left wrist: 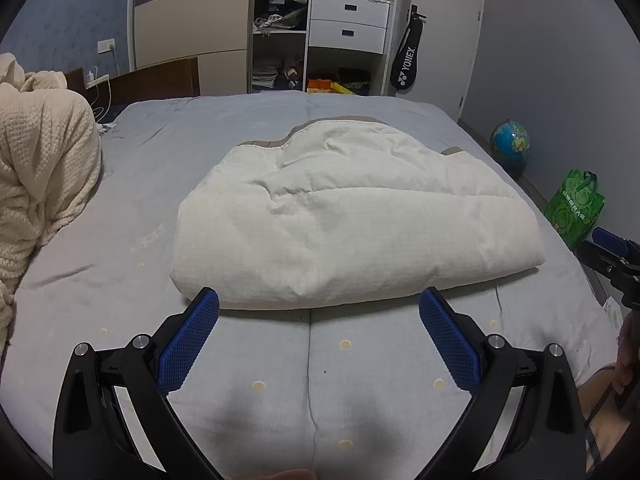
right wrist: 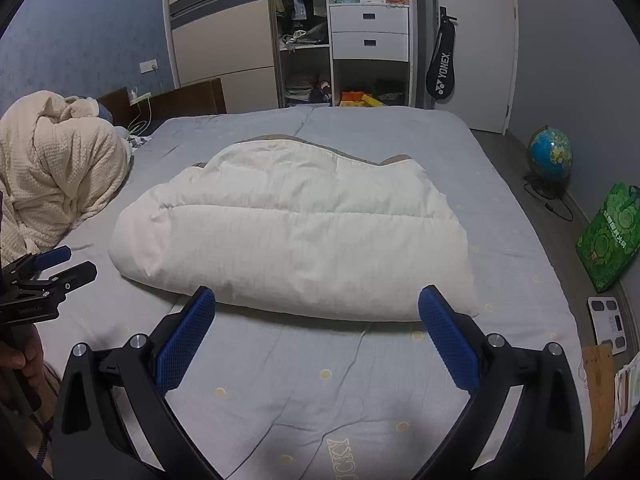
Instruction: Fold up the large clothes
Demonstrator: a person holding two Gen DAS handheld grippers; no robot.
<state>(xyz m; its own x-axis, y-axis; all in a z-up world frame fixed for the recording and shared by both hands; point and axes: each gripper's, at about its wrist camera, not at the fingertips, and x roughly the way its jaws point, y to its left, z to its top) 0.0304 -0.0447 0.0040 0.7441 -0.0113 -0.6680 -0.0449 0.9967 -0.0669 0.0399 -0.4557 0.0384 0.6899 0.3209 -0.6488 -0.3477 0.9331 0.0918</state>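
On the far left a cream waffle-knit blanket (left wrist: 44, 168) sits bunched up at the head end of the bed (left wrist: 256, 360), well apart from everything else. My left gripper (left wrist: 319, 312) hovers over the grey-blue sheet with its blue pads (left wrist: 188, 344) spread wide and nothing between them — the near edge of the garment lies just beyond the tips. That garment, a big off-white padded coat (left wrist: 352, 216), is folded into a thick bundle in the middle of the mattress, with a strip of tan lining showing along its far edge. My right gripper (right wrist: 318, 312) is the same story: fingers (right wrist: 450, 344) splayed apart, empty, hanging above the sheet just short of the bundle's near fold. From the right camera I can see my left hand (right wrist: 20, 360) wrapped round the other tool's handle at the frame's edge. Behind the bed stands an open wardrobe (right wrist: 344, 40) with white drawers, and a black racket bag (right wrist: 440, 68) hangs beside it. Further right, on the floor — a globe (right wrist: 550, 156), then a green shopping bag (right wrist: 608, 240) against the wall.
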